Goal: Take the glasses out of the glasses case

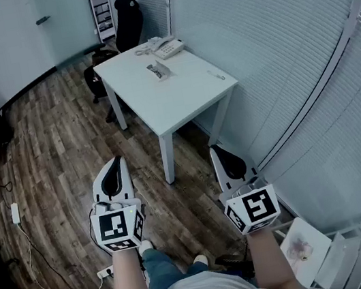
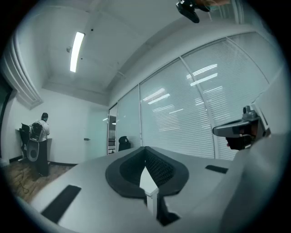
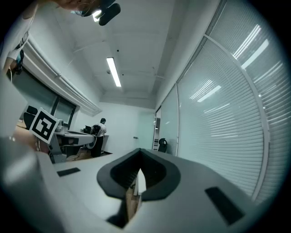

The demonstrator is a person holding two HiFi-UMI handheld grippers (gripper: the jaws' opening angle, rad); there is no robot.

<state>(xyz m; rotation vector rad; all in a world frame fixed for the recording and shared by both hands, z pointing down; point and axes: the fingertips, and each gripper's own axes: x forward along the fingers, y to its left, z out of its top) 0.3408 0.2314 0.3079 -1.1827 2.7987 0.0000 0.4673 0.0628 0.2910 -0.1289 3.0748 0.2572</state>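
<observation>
A small grey oblong object (image 1: 157,70), which looks like the glasses case, lies on the white table (image 1: 185,94) far ahead of me. No glasses show. My left gripper (image 1: 116,161) and right gripper (image 1: 214,148) are held side by side, level, over the wooden floor, well short of the table. In the left gripper view the left gripper (image 2: 145,151) has its jaws closed tip to tip with nothing between them. The right gripper (image 3: 138,154) is likewise shut and empty in the right gripper view.
A white telephone (image 1: 168,47) sits at the table's far end, with a black office chair (image 1: 125,20) behind it. Blinds on a glass wall (image 1: 289,52) run along the right. A white chair (image 1: 338,254) stands at lower right. Cables and a power strip (image 1: 15,212) lie on the floor at left.
</observation>
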